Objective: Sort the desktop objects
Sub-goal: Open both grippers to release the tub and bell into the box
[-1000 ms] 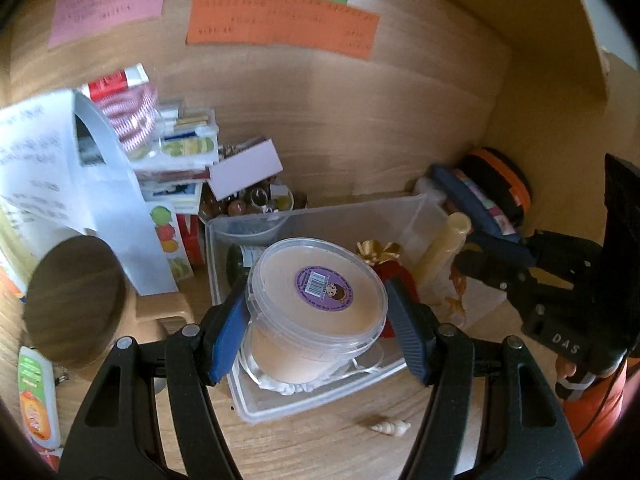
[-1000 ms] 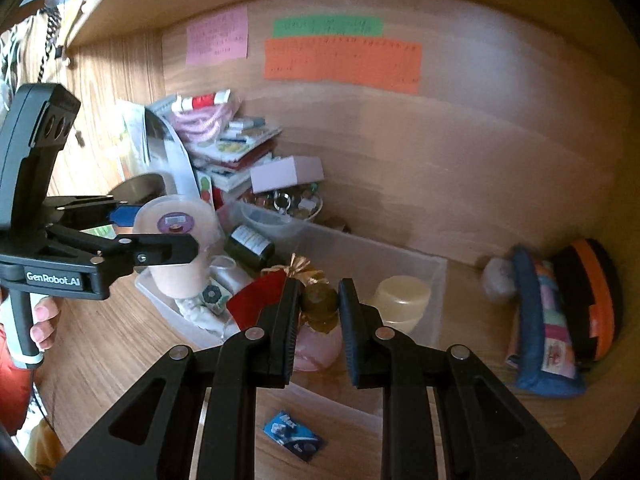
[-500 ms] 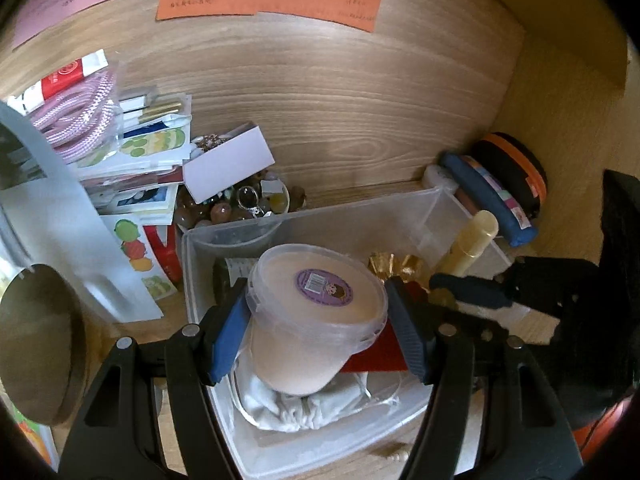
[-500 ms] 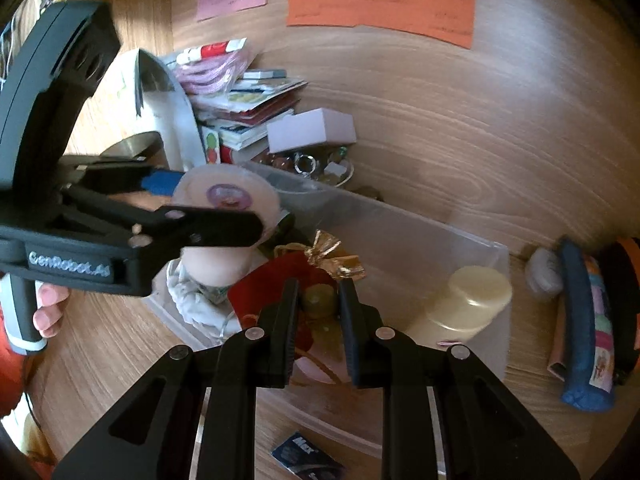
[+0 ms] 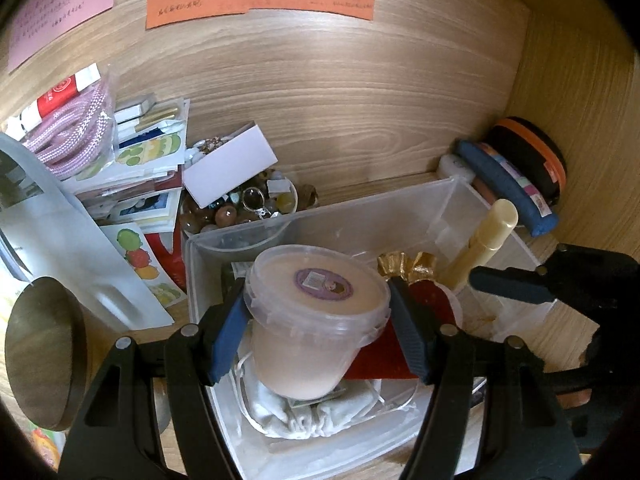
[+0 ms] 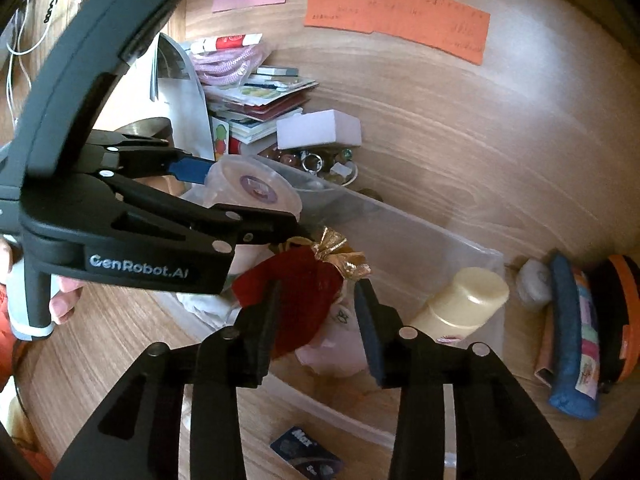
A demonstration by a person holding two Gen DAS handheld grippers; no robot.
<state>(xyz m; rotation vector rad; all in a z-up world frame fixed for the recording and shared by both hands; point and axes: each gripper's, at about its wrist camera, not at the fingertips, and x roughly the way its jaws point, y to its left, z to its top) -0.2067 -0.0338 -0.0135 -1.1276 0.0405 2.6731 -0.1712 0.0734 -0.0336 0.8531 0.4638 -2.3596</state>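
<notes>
**Tub held over the clear bin, pouch just let go**

Wood-grain panelling closed in the counter [image 5: 400, 468] at the back and to one side, with pink, green and orange paper notes [image 6: 396, 16] stuck on the back wall. Ahead of both pairs of fingers sat a clear plastic bin [image 5: 360, 216], its far wall close to a heap of booklets and a small bowl of beads [image 5: 248, 204].

Clamped between the blue pads of the left gripper [image 5: 318, 328] was a lidded translucent tub [image 5: 316, 320] of pale pink contents, held above the bin's near end, over a white drawstring bag [image 5: 304, 416].

Beside it, the right gripper [image 6: 316, 320] had just been opening its fingers; they stood apart on either side of a red pouch with a gold ruffled top [image 6: 296, 280], which lay in the bin, the pads no longer pressing it. Right of those fingers a cream-capped bottle [image 6: 464, 300] leaned in the bin's corner, and beyond the bin wall lay a blue pencil case [image 6: 568, 340].
</notes>
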